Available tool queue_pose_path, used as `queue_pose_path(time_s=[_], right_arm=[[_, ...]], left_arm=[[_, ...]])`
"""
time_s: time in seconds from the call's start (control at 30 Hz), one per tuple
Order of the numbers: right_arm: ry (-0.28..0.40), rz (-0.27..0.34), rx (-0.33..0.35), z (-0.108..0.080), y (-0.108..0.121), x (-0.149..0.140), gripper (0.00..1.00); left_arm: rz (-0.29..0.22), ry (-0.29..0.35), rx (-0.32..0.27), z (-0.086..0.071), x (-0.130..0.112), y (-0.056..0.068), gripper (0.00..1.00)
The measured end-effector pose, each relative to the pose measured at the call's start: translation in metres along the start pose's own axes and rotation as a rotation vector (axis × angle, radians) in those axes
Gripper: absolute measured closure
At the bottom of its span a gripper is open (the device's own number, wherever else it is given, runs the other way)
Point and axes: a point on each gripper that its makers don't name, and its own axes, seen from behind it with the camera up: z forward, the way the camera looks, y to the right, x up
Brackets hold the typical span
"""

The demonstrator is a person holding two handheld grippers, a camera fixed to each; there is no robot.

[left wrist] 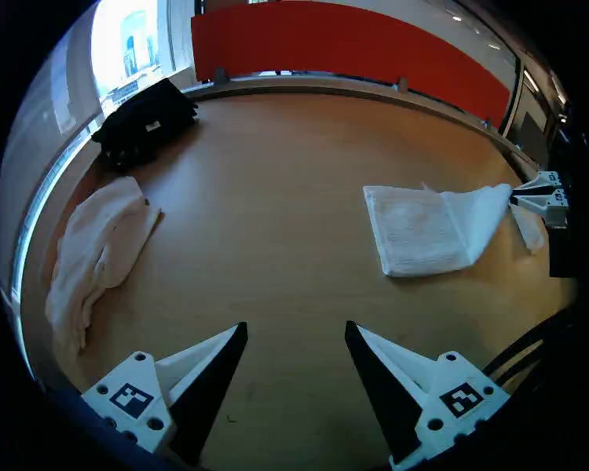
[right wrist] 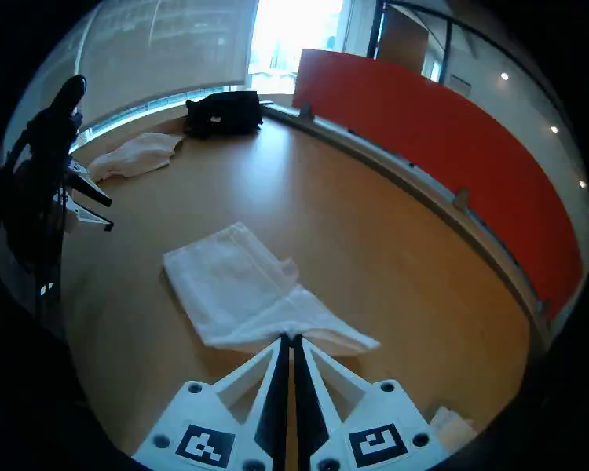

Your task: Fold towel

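The towel point(right wrist: 232, 286) lies on the table point(right wrist: 357, 235) folded into a flat white rectangle, on the side away from the window point(right wrist: 294, 31). One corner is pulled out to a point and lifted off the wood. The right gripper point(right wrist: 289, 339) has that corner. Its jaws are closed to a thin slit and the cloth edge is pinched between the tips. In the left gripper view the same hold shows at the table's right edge, where the right gripper point(left wrist: 522, 195) draws the towel point(left wrist: 420, 228) up into a slanting flap while the rest stays flat.

The left gripper point(left wrist: 295, 326) hangs over the near edge of the table point(left wrist: 294, 180) with its jaws spread wide and nothing in them. It points across the wood, well apart from the towel. In the right gripper view the left gripper point(right wrist: 98, 212) shows at the table's left edge, in front of a dark figure.

An other towel point(left wrist: 98, 251) lies crumpled in a long heap along the window edge, far from the folded one. Past it, in the corner by the window point(left wrist: 129, 43), sits a black bag point(left wrist: 145, 122). A red panel point(left wrist: 334, 43) stands upright along the far edge. In the right gripper view the other towel point(right wrist: 133, 155) and the bag point(right wrist: 222, 112) sit in that same far corner, and the panel point(right wrist: 451, 149) runs down the right edge.
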Motion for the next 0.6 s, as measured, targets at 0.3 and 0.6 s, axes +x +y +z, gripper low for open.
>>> queue_pose_path(time_s=[0.3, 0.6], right_arm=[[0.020, -0.052, 0.013, 0.006, -0.005, 0.027, 0.96], [0.020, -0.097, 0.037, 0.014, -0.014, 0.045, 0.96]], left_arm=[[-0.020, 0.009, -0.010, -0.004, -0.001, -0.001, 0.08], [-0.013, 0.016, -0.012, -0.012, 0.001, -0.007, 0.08]])
